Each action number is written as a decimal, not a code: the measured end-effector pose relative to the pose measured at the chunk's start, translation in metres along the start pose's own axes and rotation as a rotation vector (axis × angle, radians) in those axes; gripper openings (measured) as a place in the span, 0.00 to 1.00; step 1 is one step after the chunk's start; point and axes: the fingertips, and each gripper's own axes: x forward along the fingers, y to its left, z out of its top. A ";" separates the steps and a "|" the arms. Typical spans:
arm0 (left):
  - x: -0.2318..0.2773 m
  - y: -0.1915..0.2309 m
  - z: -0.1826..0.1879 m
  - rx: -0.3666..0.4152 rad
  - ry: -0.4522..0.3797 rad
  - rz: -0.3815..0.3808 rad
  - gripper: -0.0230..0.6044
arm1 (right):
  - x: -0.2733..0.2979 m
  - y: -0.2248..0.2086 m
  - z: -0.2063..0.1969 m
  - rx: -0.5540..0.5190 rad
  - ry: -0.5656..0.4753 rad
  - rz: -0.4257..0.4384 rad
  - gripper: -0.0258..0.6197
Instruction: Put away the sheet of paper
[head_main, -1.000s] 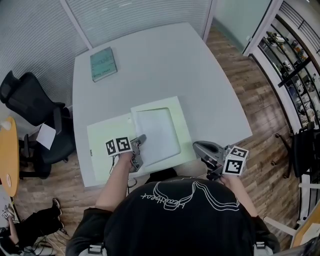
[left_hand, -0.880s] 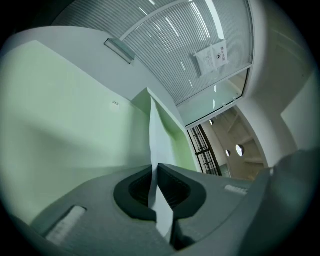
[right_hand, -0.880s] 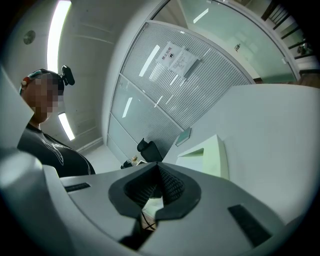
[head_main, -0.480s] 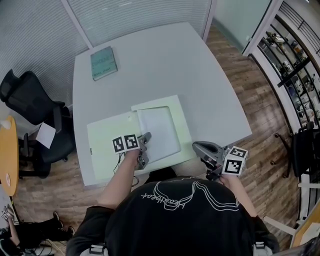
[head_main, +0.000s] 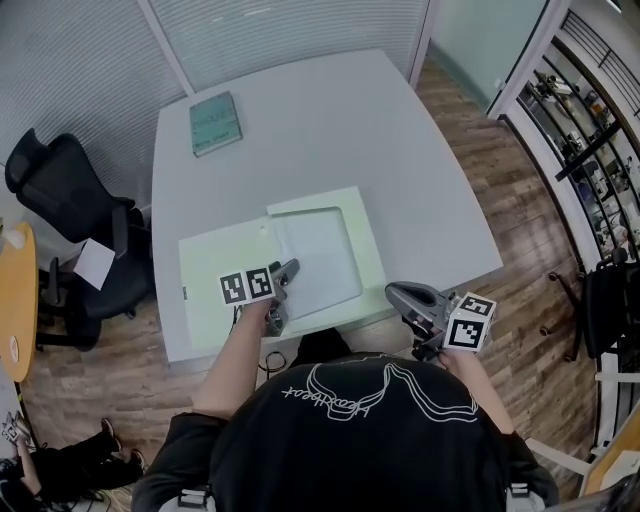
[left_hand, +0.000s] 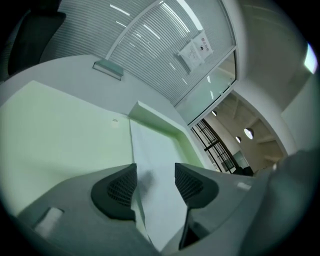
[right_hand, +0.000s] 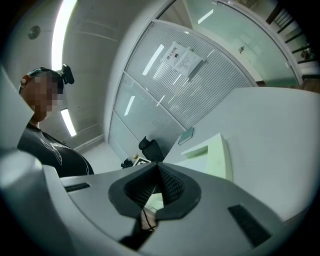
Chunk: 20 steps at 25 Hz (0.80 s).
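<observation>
White sheet of paper (head_main: 318, 262) lies in the pale green folder (head_main: 215, 275) on the worktop (head_main: 330, 130); my left hand-held gripper (left_hand: 154, 182) has just been opening, jaws spread astride its near edge, my right hand-held gripper (right_hand: 157, 185) is pressed together, so I judge closing the folder comes next.

Sheet of paper (head_main: 318, 262) white; folder (head_main: 215, 270) pale green; book (head_main: 215, 123) teal; table (head_main: 330, 130) white; chair (head_main: 70, 210) black

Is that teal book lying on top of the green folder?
No: the teal book lies by itself near the far corner of the table, well apart from the green folder.
</observation>
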 end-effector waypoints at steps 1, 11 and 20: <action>-0.006 0.000 0.001 0.012 -0.012 0.007 0.40 | -0.001 0.002 0.000 -0.006 -0.001 0.002 0.05; -0.089 -0.082 0.002 0.163 -0.149 -0.177 0.39 | -0.009 0.034 0.000 -0.087 -0.005 0.045 0.05; -0.158 -0.206 -0.020 0.520 -0.165 -0.430 0.22 | -0.011 0.079 0.016 -0.233 -0.005 0.104 0.05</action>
